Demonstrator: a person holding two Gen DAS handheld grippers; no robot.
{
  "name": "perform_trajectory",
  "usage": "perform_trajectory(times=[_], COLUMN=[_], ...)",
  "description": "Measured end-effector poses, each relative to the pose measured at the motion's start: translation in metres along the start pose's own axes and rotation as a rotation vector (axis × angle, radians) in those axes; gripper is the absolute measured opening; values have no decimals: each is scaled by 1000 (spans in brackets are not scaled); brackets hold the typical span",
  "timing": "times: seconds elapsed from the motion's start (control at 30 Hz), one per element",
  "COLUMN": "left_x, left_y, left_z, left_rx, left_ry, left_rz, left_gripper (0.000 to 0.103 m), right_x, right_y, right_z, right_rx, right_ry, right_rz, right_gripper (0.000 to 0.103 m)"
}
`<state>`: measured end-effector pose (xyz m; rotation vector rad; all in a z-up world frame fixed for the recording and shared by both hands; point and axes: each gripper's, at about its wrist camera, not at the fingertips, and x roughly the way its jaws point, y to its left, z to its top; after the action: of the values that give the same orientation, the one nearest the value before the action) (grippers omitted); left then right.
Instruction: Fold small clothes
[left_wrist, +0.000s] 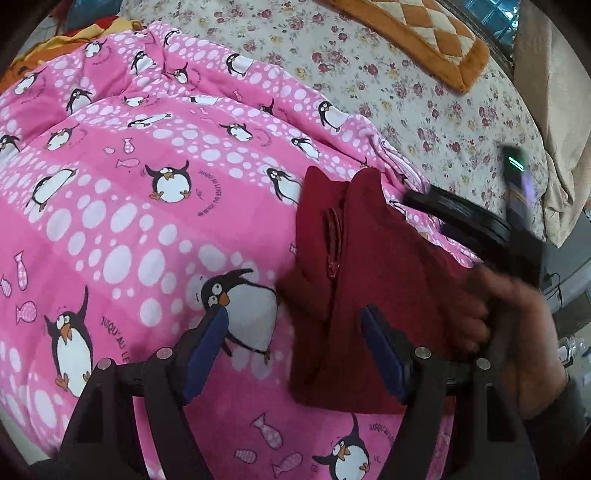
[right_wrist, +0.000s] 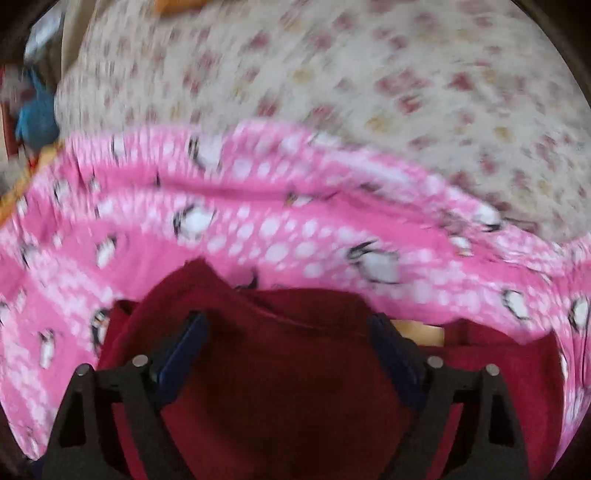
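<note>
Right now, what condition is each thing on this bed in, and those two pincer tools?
Dark red garment: folded into a bundle, lying on the blanket.
Pink penguin blanket: spread out, rumpled.
Floral sheet: flat.
Left gripper: open, empty.
Right gripper: open above the garment, gripping nothing.

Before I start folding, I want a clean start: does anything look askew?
Yes. The dark red garment lies bunched on the pink penguin blanket, its open pocket showing and folds uneven, not spread flat.
</note>
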<state>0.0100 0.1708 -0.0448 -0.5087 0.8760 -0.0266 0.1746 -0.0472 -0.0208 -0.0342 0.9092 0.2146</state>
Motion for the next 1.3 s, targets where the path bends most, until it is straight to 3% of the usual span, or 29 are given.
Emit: perform_trajectory(times=[0.17,0.37,0.47,0.53,0.57,0.67,0.73,0.77,0.87,0.97,1.23,1.3], left_x=[13,57,78,87,87,85,83,80,77,85,88,87], left_y=[-1,-15,-16,-11,-10,-9,-10,-9,0,14,-4,-3], left_z=[23,65,79,79,78,79,79,79,80,81,76,76], left_rx=[0,57,87,76,80,69,49,31,-28,-110,8,11], left_ry=[7,123,139,167,157,164,178,184,174,214,234,235], left_rz=[-12,-55,-30,-67,-90,-145,-228,-268,-268,-286,-254,-240], left_gripper=[58,58,58,61,65,66,54,40,18,18,23,16], right_x=[-55,-112,-114,-104,-103,-99,-97,-96,-94,-94,-94,-95], right_y=[-33,-55,-56,-59,-59,-56,-54,-52,-50,-49,-48,-48], right_z=[-41,-111,-137,-144,-146,-145,-146,-146,-146,-147,-148,-148], right_rx=[-46,-139,-153,-129,-122,-132,-137,-143,-151,-151,-155,-156], right_ry=[-27,-35,-26,11,2,-1,-7,-6,-10,-12,-18,-19], right_rz=[5,-14,1,10,12,12,4,-3,-10,-13,-14,-15], right_gripper=[92,92,92,92,94,99,101,101,102,103,103,103])
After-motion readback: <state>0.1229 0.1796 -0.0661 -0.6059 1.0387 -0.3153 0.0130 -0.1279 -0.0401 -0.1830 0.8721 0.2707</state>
